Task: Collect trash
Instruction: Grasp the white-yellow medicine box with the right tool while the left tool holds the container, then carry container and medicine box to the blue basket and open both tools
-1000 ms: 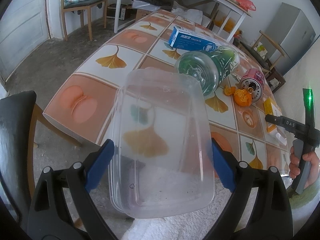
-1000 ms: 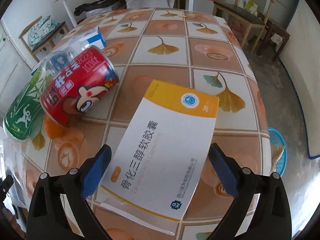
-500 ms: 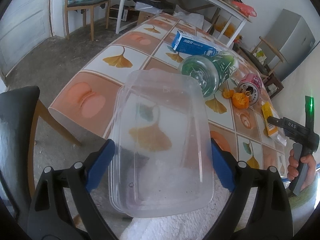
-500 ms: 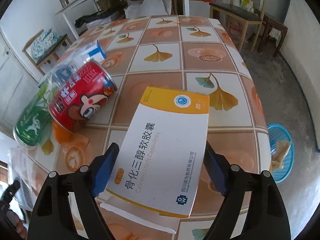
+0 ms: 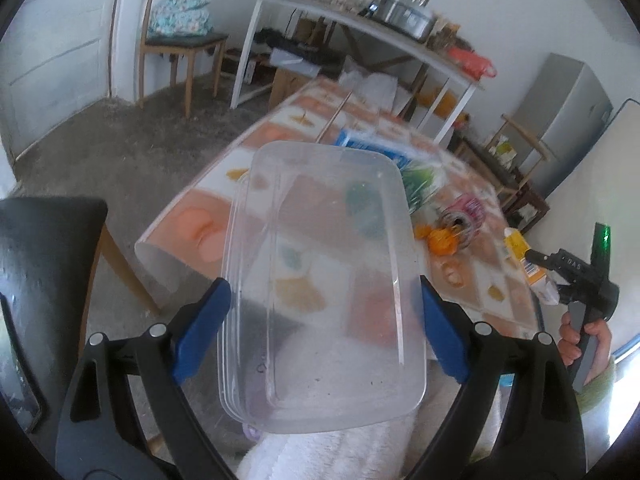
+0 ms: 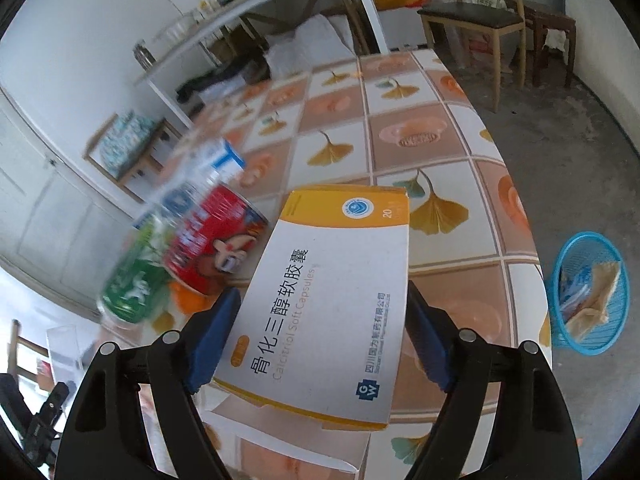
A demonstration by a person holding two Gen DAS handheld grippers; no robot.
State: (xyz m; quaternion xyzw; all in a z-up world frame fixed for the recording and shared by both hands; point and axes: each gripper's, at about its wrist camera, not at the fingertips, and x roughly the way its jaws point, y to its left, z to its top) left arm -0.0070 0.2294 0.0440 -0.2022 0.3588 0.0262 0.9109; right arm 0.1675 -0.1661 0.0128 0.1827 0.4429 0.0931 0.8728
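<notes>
My left gripper [image 5: 322, 328] is shut on a clear plastic food container [image 5: 324, 280], held in the air off the near end of the table [image 5: 168, 240]. My right gripper [image 6: 322, 340] is shut on a white and yellow medicine box [image 6: 332, 300], lifted above the table [image 6: 448, 136]. On the table lie a green bottle [image 6: 134, 284], a red can [image 6: 212, 240], a blue and white box [image 6: 224, 160] and orange peel [image 5: 440, 240]. The right gripper with its box also shows in the left wrist view [image 5: 536, 272].
A blue trash basket [image 6: 588, 292] holding some trash stands on the floor to the right of the table. A dark chair [image 5: 44, 264] is at the left, close to the left gripper. More chairs [image 6: 476, 16] and a white shelf table [image 5: 360, 32] stand at the far end.
Both grippers have lifted and tilted up with their loads. The right gripper closed on the medicine box and raised it off the table. The blue basket has come into view.
</notes>
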